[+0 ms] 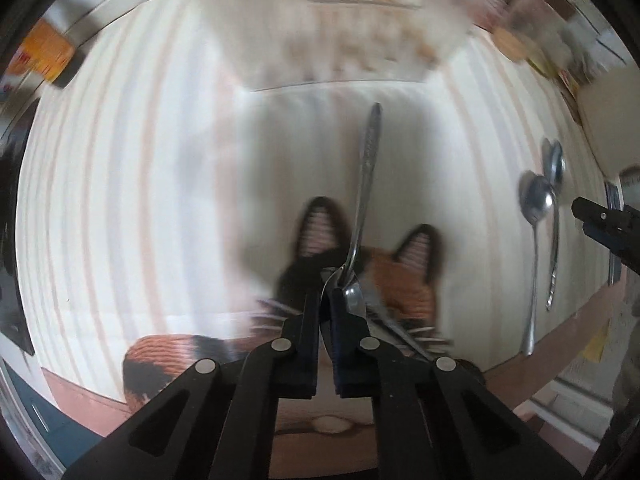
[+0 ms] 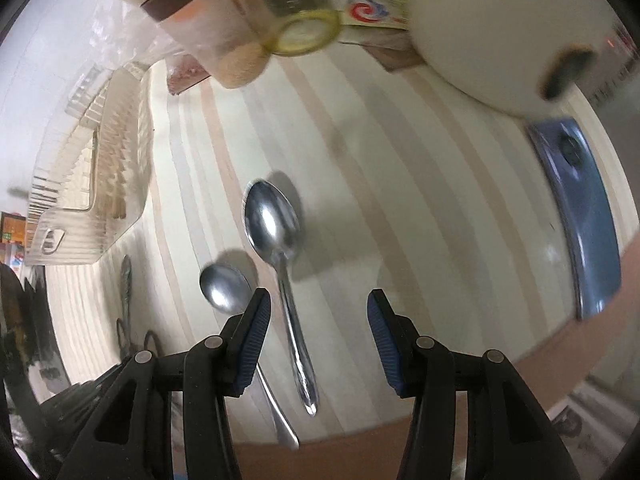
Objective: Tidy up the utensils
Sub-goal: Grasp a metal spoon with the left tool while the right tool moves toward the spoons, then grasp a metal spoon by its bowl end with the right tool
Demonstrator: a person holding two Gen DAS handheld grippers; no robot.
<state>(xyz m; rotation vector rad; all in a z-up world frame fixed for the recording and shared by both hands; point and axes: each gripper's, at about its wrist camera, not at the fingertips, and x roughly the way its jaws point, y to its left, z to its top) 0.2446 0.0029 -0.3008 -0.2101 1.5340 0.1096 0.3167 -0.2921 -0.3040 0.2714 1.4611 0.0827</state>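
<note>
1. Striped cream cloth (image 2: 360,168) covers the table I am working over, and both wrist views look steeply down onto it.
2. My left gripper (image 1: 329,280) is clamped on a metal utensil (image 1: 368,168); the pads pinch it near its head end, and its long handle runs away from the fingertips toward the top of the left view. It looks like a spoon or fork, but blur keeps me from telling which.
3. Under the left fingertips I see a cat picture (image 1: 412,276) printed on the cloth, its ears on either side of the held utensil.
4. My right gripper (image 2: 318,308) hangs with its jaws parted and nothing pressed between the blue pads.
5. Between those jaws, on the cloth below, lies a large spoon (image 2: 276,236), bowl away from me, handle toward the tongs.
6. A smaller spoon (image 2: 224,290) lies just beside it, its handle passing behind the right gripper's left finger.
7. Farther out on the left of the right view stands a clear ribbed tray (image 2: 100,184).
8. Well off to the right lies a blue phone (image 2: 584,220).
</note>
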